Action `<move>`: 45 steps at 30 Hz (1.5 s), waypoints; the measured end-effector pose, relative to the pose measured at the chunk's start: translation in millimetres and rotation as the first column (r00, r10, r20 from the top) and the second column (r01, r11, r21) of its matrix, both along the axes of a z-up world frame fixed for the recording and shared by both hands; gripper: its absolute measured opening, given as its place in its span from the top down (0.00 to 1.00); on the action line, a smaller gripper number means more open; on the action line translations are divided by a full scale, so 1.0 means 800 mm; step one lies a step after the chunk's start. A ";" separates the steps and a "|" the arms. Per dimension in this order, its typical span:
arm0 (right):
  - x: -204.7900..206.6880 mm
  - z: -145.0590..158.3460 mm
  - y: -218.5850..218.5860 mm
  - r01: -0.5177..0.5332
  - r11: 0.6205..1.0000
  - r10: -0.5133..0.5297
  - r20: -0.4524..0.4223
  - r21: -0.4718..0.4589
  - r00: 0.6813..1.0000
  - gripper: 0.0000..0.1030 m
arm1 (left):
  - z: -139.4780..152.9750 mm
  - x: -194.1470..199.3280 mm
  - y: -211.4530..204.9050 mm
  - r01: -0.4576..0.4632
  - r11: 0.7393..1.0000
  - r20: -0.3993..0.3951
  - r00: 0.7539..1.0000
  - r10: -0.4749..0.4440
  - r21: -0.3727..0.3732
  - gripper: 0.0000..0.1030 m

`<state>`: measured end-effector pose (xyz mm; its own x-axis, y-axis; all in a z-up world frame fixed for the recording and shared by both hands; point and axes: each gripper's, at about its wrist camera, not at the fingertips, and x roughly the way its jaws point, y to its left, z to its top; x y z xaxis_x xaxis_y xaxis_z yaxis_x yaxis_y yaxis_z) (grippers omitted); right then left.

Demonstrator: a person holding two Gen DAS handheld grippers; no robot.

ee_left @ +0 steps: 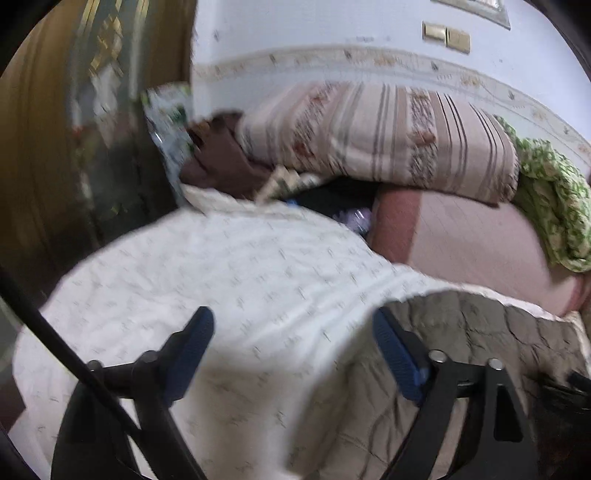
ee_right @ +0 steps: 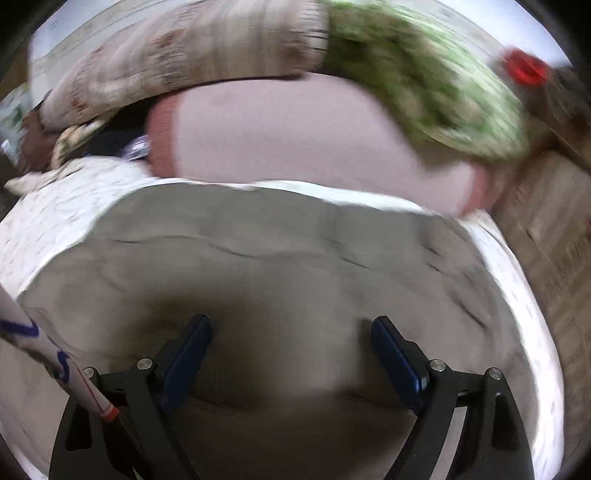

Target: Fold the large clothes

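Blue ribbed pads (ee_left: 397, 360) line the black fingers of the left gripper (ee_left: 293, 356), whose jaws stand spread wide with nothing between them, above the seam where a white quilted bedspread with faint grey marks (ee_left: 207, 280) meets the grey-brown quilted garment (ee_left: 480, 332). The right gripper (ee_right: 291, 354) likewise has its jaws spread and empty; under it the same grey-brown garment (ee_right: 277, 251) lies flat and broad on the bedspread (ee_right: 55, 214), creased in a few long lines, its far edge running just short of the bedspread's edge. A white band with blue lettering and an orange tip (ee_right: 74, 373) crosses the lower left of the right wrist view (what it belongs to I cannot tell). Beyond the garment lies a pale pink sheet with a reddish band (ee_left: 476, 251). On it rests a folded beige striped quilt (ee_left: 388, 136), with a green patterned cloth (ee_left: 554, 199) beside it. Behind stands a pale wall with a flowered border (ee_left: 332, 33). Both views are blurred.
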<state>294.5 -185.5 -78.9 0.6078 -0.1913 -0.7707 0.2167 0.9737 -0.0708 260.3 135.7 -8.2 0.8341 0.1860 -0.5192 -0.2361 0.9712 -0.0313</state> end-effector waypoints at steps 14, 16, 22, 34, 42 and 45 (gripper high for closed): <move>-0.180 0.003 -0.234 0.454 0.881 -0.454 -0.031 0.132 0.890 0.10 | 0.038 -0.046 -0.008 0.009 1.000 0.149 0.989 -0.013 0.030 0.07; -0.216 0.020 -0.217 0.420 0.898 -0.423 -0.009 0.127 0.906 0.10 | 0.045 -0.064 -0.010 0.014 1.000 0.157 0.988 -0.013 -0.003 0.07; -0.309 0.042 -0.152 0.329 0.931 -0.337 0.026 0.157 0.941 0.10 | 0.049 -0.136 -0.024 0.111 0.993 0.129 0.986 -0.105 -0.038 0.06; -0.395 0.020 -0.052 0.202 0.965 -0.202 -0.012 0.167 0.979 0.10 | 0.001 -0.293 -0.077 0.298 0.950 -0.080 0.949 -0.305 -0.088 0.05; -0.428 0.034 -0.009 0.134 0.987 -0.139 0.052 0.086 0.989 0.10 | 0.012 -0.343 -0.103 0.336 0.940 -0.118 0.933 -0.340 -0.054 0.05; -0.441 0.039 -0.001 0.125 0.990 -0.130 0.067 0.071 0.989 0.10 | 0.010 -0.352 -0.109 0.348 0.935 -0.124 0.927 -0.354 -0.066 0.05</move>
<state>-58.2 -186.6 -48.0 0.6357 -0.2207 -0.7397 0.3418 0.9397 0.0134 -21.6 48.3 -0.3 0.7656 -0.1306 -0.6300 0.1150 0.9912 -0.0658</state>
